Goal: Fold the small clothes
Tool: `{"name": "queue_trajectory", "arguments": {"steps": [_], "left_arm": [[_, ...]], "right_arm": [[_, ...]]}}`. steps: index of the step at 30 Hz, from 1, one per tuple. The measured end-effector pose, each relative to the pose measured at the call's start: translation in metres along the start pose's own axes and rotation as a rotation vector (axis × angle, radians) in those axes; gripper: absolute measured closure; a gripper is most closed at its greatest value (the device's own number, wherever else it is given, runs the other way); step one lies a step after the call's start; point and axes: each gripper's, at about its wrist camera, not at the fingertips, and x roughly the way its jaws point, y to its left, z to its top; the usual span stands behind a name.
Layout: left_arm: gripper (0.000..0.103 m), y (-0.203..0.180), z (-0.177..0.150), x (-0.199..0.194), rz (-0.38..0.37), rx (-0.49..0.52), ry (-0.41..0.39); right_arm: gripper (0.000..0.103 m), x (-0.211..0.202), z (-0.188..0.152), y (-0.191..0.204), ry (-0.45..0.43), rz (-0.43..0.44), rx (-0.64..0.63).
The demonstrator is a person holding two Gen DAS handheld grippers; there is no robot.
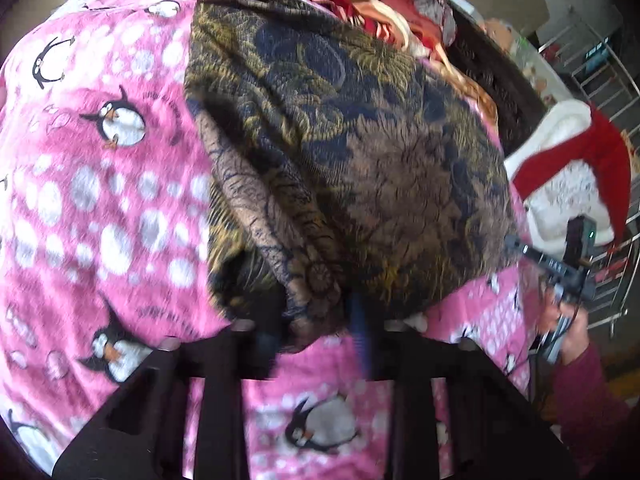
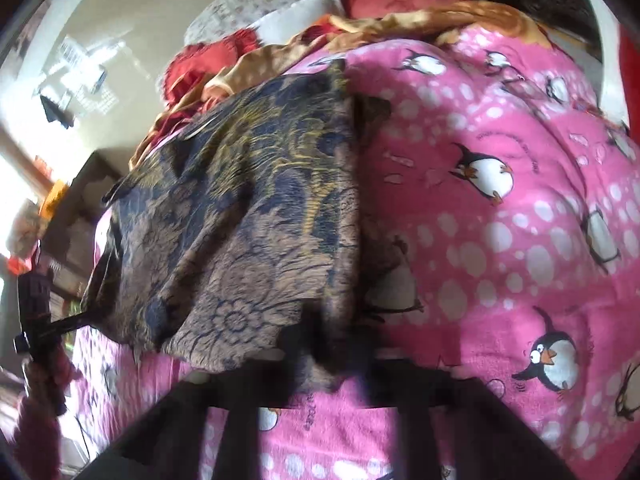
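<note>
Holding the patterned cloth (image 1: pixel 344 152) by its near edge — my left gripper (image 1: pixel 316 320) and right gripper (image 2: pixel 328 352) each have jaws closed on a corner, cloth stretched ahead over the pink penguin blanket (image 1: pixel 100 200). Mid-fold, I judge; next, carry both corners forward evenly.

Home bedroom: penguin-print blanket (image 1: pixel 100 200), bedding
</note>
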Motion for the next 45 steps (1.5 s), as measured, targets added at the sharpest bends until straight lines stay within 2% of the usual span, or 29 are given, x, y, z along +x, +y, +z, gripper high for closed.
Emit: {"name": "queue_trajectory", "arguments": {"steps": [1, 5, 8, 12, 16, 18, 21, 25, 29, 30, 31, 32, 34, 35, 39, 40, 43, 45], "left_arm": [[0.087, -0.001, -0.002, -0.008, 0.001, 0.019, -0.006], [0.091, -0.004, -0.011, -0.037, 0.036, 0.095, -0.026], [0.092, 0.006, -0.017, -0.034, 0.045, 0.069, -0.015], [0.094, 0.012, -0.028, -0.029, 0.072, 0.059, -0.029], [0.095, 0.009, -0.024, -0.047, 0.104, 0.095, -0.087], [0.095, 0.015, -0.023, -0.056, 0.085, 0.087, -0.103], [0.095, 0.031, -0.030, -0.047, 0.071, 0.057, -0.075], [0.095, 0.044, -0.043, -0.020, 0.075, 0.014, -0.001], [0.095, 0.044, -0.043, -0.035, 0.037, -0.002, -0.022], [0.093, 0.042, -0.042, -0.042, 0.044, -0.001, -0.031], [0.093, 0.041, -0.040, -0.046, 0.053, -0.003, -0.029], [0.093, 0.038, -0.038, -0.050, 0.066, -0.004, -0.028], [0.093, 0.032, -0.034, -0.059, 0.080, 0.006, -0.052], [0.091, 0.028, -0.030, -0.063, 0.091, 0.012, -0.069], [0.050, 0.013, -0.012, -0.064, 0.086, 0.003, -0.142], [0.046, 0.010, -0.007, -0.060, 0.090, 0.000, -0.153], [0.046, 0.005, 0.006, -0.034, 0.130, -0.024, -0.136], [0.046, 0.006, 0.013, -0.015, 0.189, -0.033, -0.117]], "right_arm": [[0.098, -0.008, 0.001, 0.004, -0.017, -0.008, -0.030], [0.099, -0.036, 0.006, 0.008, -0.066, -0.001, -0.071], [0.099, -0.046, 0.006, 0.005, -0.068, 0.034, -0.056], [0.099, -0.047, 0.001, 0.008, -0.063, 0.004, -0.068], [0.099, -0.057, 0.004, 0.012, -0.071, -0.033, -0.105], [0.099, -0.062, 0.005, 0.006, -0.074, -0.043, -0.098], [0.099, -0.056, -0.001, -0.009, -0.072, -0.066, -0.062], [0.099, -0.021, -0.016, -0.027, 0.021, -0.113, -0.027], [0.099, -0.026, -0.012, -0.034, 0.032, -0.096, 0.013], [0.086, -0.031, -0.010, -0.034, 0.029, -0.132, 0.004], [0.065, -0.040, -0.005, -0.032, 0.014, -0.175, -0.012], [0.061, -0.045, -0.003, -0.029, -0.001, -0.199, -0.018], [0.061, -0.060, 0.007, -0.013, -0.063, -0.203, -0.050], [0.060, -0.064, 0.011, -0.004, -0.080, -0.186, -0.064], [0.060, -0.046, 0.041, 0.044, -0.101, -0.067, -0.129], [0.060, -0.036, 0.048, 0.055, -0.099, -0.059, -0.149], [0.060, 0.009, 0.068, 0.098, -0.083, -0.045, -0.246], [0.060, 0.033, 0.075, 0.117, -0.056, -0.011, -0.278]]}}
